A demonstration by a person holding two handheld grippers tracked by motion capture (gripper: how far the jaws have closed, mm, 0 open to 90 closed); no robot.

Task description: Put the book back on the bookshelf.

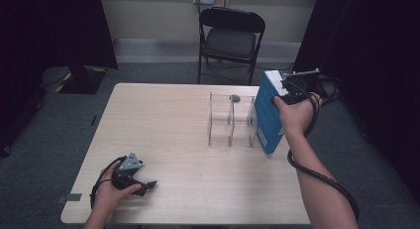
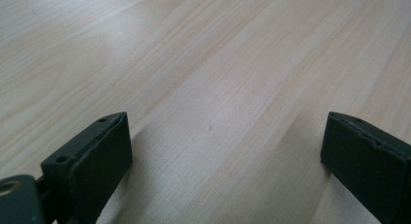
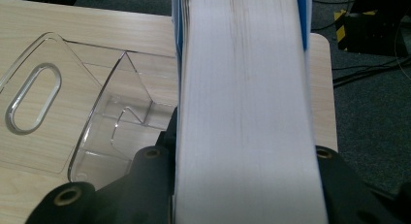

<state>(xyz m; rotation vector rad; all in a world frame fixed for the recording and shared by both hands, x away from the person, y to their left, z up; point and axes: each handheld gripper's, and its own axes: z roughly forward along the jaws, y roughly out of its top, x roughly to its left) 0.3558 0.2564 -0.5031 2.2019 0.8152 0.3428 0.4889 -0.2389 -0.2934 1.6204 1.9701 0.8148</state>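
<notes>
Counter (image 1: pixel 173 120): pale wood-grain top, rounded corners, set on grey carpet. A clear acrylic rack (image 1: pixel 232 119) with upright dividers is stood on its right half. The blue book's (image 1: pixel 270 115) lower edge is seen against the counter just beside the rack's right end. The left tongs (image 1: pixel 141 185) are rested on the near left part.

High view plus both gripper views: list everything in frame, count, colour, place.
Book: 1, blue cover, white pages, upright at table's right edge, clamped.
Clear rack: 1, transparent acrylic dividers, right of table centre, beside the book.
Table: 1, light wood.
Folding chair: 1, black, behind table.
Curtains: black, both sides.
Left gripper: 1, black, near left corner, open.
Right gripper: 1, black, shut on the book.
</notes>
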